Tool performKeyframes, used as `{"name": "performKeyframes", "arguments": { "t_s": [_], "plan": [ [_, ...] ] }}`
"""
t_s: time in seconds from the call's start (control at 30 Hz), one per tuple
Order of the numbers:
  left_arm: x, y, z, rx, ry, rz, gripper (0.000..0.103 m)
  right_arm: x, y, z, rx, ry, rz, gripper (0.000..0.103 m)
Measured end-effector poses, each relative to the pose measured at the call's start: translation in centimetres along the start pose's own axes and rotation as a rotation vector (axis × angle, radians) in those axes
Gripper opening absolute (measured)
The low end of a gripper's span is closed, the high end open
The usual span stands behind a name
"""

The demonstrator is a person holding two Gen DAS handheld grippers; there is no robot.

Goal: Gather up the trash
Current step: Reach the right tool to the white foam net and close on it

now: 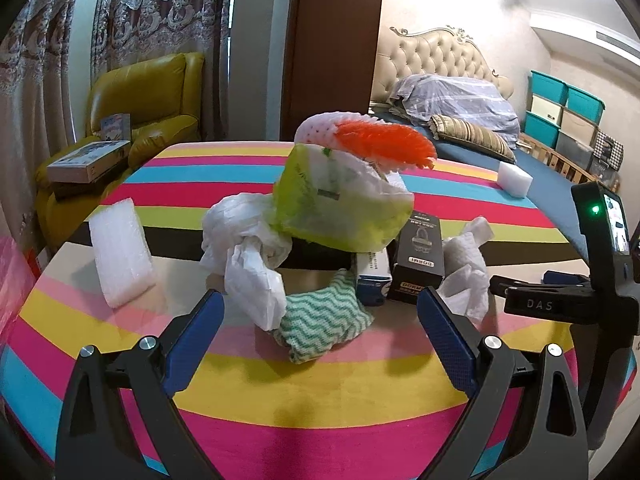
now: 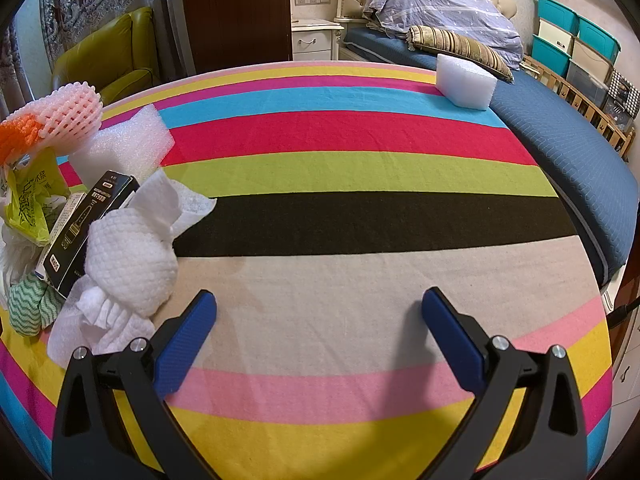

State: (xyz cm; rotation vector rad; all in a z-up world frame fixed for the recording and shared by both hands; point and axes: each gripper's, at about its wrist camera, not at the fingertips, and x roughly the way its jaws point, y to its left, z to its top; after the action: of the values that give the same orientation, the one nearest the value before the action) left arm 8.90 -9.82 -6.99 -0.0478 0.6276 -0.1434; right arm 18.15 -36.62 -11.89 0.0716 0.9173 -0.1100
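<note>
Left foam block (image 1: 120,252) sits apart on the striped cloth (image 1: 320,392), uncollected; trash pile (image 1: 320,220) heaped mid-table, looks mostly gathered; far foam block (image 2: 466,86) at the far right edge also left. Left gripper (image 1: 320,320) and right gripper (image 2: 318,316) both spread wide, holding nothing

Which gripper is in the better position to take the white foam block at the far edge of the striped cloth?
Right, probably. The right gripper is open and empty, with only bare striped cloth between it and the foam block. The left gripper, also open, faces the trash pile, which stands in its way.
</note>
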Motion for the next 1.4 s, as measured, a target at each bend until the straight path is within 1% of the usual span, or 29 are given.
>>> {"name": "performKeyframes", "arguments": {
  "t_s": [0.3,0.73,0.8,0.87,1.0,1.2,1.3,1.4],
  "plan": [
    [-0.4,0.1,-0.4,0.017,-0.009,0.011,0.091,0.0,0.0,0.0,0.0,0.0,0.0,0.1],
    [-2.4,1.5,-0.7,-0.013,-0.048,0.014,0.091,0.1,0.0,0.0,0.001,0.001,-0.001,0.1],
    [-2.9,2.0,-0.9,-0.015,-0.052,0.011,0.091,0.1,0.1,0.2,0.027,0.0,-0.018,0.1],
    [-3.5,2.7,-1.2,-0.008,-0.062,0.016,0.091,0.1,0.2,0.3,0.043,-0.001,-0.035,0.1],
    [-4.9,4.8,-1.7,-0.01,-0.092,0.044,0.091,0.2,0.0,0.3,0.046,-0.001,-0.032,0.1],
    [-6.2,8.2,-1.9,-0.011,-0.109,0.063,0.091,0.2,0.1,0.3,0.046,-0.001,-0.033,0.1],
    [-5.7,9.8,-1.8,-0.024,-0.073,0.063,0.091,0.2,0.1,0.3,0.046,-0.001,-0.033,0.1],
    [-5.1,11.8,-1.5,-0.09,-0.042,0.063,0.091,0.2,0.1,0.3,0.046,-0.001,-0.033,0.1]
  ]
}}
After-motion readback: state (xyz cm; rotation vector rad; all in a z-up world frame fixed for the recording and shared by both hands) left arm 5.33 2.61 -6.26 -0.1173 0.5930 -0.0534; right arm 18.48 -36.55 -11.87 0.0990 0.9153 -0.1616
